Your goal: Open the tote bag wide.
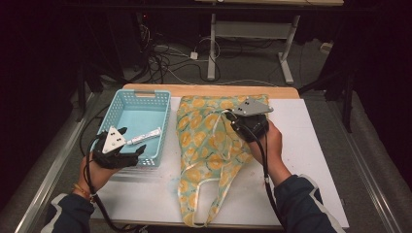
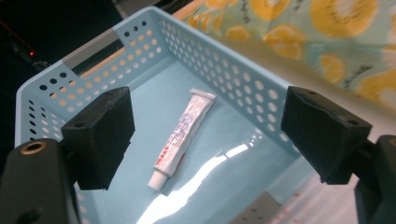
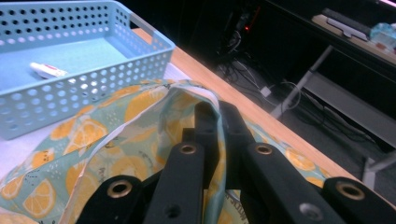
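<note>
A: How will the bag handle?

B: Soft, light, floppy cloth, I'd judge; it lies just right of the basket. Take it by the hemmed rim.

A: And the right gripper?

B: Its fingers are clenched on that rim, lifting it, hand over the bag's far end.

A: The left gripper?

B: Fingers spread wide over the basket, tube below, untouched.

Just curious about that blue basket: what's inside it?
One small white tube lies on the floor of the blue basket, nothing else visible. The left gripper hovers open above the near end and hides a little of the basket floor there.
</note>
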`<state>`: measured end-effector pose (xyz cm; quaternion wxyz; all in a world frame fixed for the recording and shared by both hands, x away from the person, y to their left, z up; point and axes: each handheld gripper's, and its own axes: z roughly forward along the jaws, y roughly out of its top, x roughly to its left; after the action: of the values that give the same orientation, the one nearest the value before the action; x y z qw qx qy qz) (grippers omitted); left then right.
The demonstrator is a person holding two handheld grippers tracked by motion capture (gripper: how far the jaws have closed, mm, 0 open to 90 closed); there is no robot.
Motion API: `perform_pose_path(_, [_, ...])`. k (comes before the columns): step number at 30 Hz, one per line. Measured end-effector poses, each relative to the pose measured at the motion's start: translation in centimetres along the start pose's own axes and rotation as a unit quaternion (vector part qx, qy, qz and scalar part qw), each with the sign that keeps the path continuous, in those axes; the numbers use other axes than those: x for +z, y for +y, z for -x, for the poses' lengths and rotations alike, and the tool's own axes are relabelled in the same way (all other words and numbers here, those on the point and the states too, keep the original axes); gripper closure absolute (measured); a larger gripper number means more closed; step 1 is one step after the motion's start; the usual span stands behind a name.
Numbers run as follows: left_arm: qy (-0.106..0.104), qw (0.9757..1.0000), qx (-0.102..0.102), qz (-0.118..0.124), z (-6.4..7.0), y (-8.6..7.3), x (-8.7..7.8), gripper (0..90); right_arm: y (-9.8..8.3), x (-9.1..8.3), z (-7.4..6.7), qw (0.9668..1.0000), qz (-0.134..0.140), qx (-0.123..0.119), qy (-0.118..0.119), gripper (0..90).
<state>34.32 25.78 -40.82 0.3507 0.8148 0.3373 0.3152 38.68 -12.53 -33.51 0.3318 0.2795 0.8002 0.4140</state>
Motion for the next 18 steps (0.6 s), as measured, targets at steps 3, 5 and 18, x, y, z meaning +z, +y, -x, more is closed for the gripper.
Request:
perform_pose_path(3, [-0.002, 0.9998, 0.004, -0.022, -0.6, 0.3, 0.8, 17.0, 0.3, -0.1, -0.1, 1.0, 0.002, -0.002, 0.001, 88.8])
perform_pose_path(5, [-0.007, 0.9993, 0.003, -0.036, -1.2, 0.5, 1.2, 17.0, 0.4, -0.1, -0.1, 1.0, 0.0, -0.005, 0.0, 88.8])
perform_pose_path(18, [-0.075, 0.9731, 0.047, -0.213, -4.0, 2.6, 7.7, 22.9, 1.6, -0.4, 0.4, 0.9998, 0.012, -0.003, -0.014, 89.4])
